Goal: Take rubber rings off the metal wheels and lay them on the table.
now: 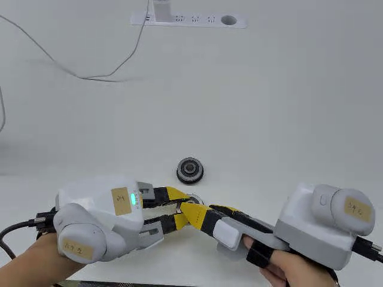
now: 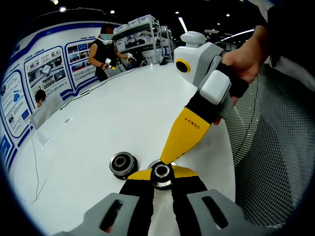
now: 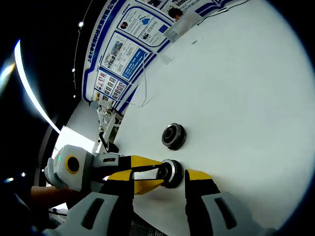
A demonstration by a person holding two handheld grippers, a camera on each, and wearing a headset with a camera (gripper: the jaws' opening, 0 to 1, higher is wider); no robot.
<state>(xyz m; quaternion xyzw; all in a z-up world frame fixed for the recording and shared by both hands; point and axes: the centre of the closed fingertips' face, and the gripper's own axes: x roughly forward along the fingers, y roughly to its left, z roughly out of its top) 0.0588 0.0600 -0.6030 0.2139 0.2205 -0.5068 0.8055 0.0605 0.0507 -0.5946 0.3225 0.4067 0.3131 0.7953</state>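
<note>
Clamping a metal wheel (image 2: pixel 161 173) at bottom centre of the left gripper view, the left gripper (image 1: pixel 179 208) presses its yellow fingertips (image 2: pixel 139 175) against both sides. The right gripper (image 3: pixel 171 181) straddles the same wheel, fingers partly spread; whether they pinch it I cannot tell. A second wheel (image 1: pixel 190 170) lies just beyond on the table (image 1: pixel 269 107), mid-frame.
</note>
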